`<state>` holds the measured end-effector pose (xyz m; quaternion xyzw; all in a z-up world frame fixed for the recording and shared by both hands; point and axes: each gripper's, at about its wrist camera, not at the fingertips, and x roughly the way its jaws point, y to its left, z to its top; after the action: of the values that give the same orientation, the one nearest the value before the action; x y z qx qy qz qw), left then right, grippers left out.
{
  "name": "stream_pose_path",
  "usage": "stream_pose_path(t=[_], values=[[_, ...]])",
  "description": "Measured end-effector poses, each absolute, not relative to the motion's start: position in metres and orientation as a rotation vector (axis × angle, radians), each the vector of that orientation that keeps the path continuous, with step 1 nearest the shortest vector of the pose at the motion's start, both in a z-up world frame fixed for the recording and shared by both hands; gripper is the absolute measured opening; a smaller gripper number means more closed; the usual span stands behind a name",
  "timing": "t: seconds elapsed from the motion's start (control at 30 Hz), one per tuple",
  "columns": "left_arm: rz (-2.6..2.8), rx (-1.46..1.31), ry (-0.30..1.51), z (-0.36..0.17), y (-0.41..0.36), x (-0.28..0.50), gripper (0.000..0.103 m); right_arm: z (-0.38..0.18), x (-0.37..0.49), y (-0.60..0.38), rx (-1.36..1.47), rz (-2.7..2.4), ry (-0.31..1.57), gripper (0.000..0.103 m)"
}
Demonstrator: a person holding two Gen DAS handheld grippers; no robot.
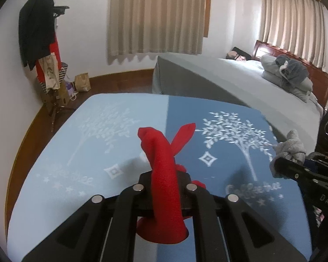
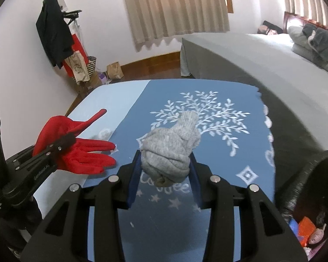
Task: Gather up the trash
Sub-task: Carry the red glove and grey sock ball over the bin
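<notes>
A red glove (image 1: 164, 163) hangs pinched between the pads of my left gripper (image 1: 165, 179), which is shut on it just above the table; its fingers spread out in the right wrist view (image 2: 87, 155). My right gripper (image 2: 166, 163) is shut on a grey knitted bundle (image 2: 172, 144), a rolled glove or sock, with the blue pads pressing both its sides. Both are raised a little off the two-tone blue tablecloth (image 2: 240, 152) with white tree prints. From the left wrist view, the right gripper (image 1: 280, 166) and the grey bundle (image 1: 293, 144) sit at the right edge.
A grey bed (image 1: 240, 80) stands beyond the table on the right. A coat rack (image 1: 41, 39) with hanging clothes and a paper bag (image 1: 82, 82) stand by the far wall. A black bag (image 2: 306, 196) holding colourful items opens at the table's right.
</notes>
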<state>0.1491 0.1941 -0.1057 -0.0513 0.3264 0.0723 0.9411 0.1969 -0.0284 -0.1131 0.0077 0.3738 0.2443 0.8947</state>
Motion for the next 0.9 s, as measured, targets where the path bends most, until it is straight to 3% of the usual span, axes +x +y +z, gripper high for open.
stream_pose_path(t=[0.9], values=[[-0.058,-0.041,0.57,-0.045,0.084,0.097,0.008,-0.058,0.119,-0.133,0.045,0.404,0.665,0.039]])
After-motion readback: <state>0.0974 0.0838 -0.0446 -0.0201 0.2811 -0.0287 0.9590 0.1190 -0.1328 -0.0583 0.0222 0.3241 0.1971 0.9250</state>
